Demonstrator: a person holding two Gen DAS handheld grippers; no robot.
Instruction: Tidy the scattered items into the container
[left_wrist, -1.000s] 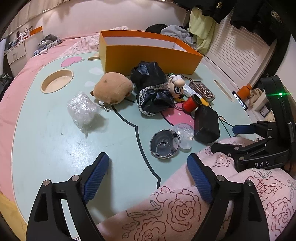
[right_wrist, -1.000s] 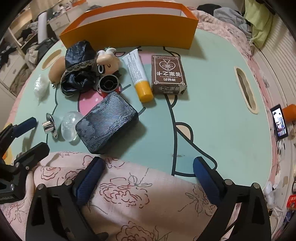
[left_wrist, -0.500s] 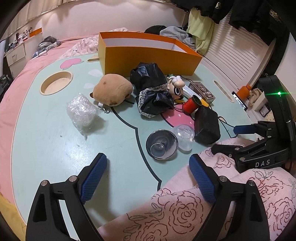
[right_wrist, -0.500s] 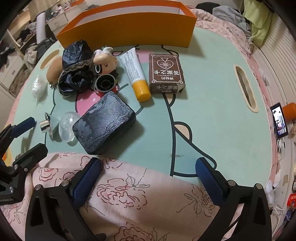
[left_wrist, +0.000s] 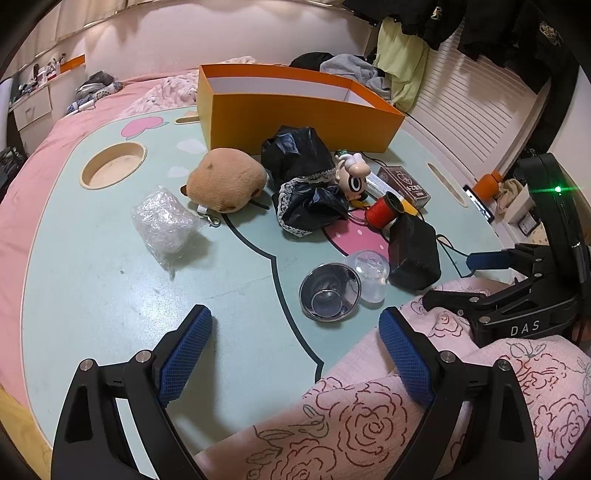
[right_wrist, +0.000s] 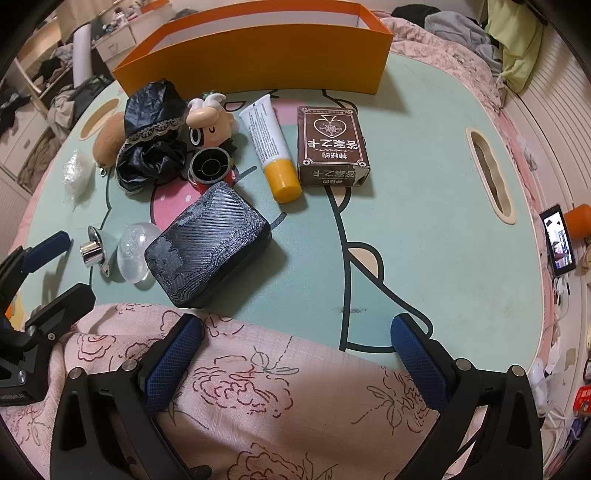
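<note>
Our left gripper (left_wrist: 295, 354) has just been opening its jaws and now holds them wide with nothing between, while our right gripper (right_wrist: 295, 354) stands equally wide and empty over the rose-print fabric (right_wrist: 258, 406). We judge that the tidying has not begun: the orange box (left_wrist: 295, 107) looks empty, and the steel cup (left_wrist: 330, 291), dark pouch (right_wrist: 208, 245), cream tube (right_wrist: 271, 147) and card box (right_wrist: 332, 147) all lie on our side of it. The next move calls for lowering one gripper around the nearest piece.

Open orange container (left_wrist: 295, 110) behind scattered items (left_wrist: 306, 188)
</note>
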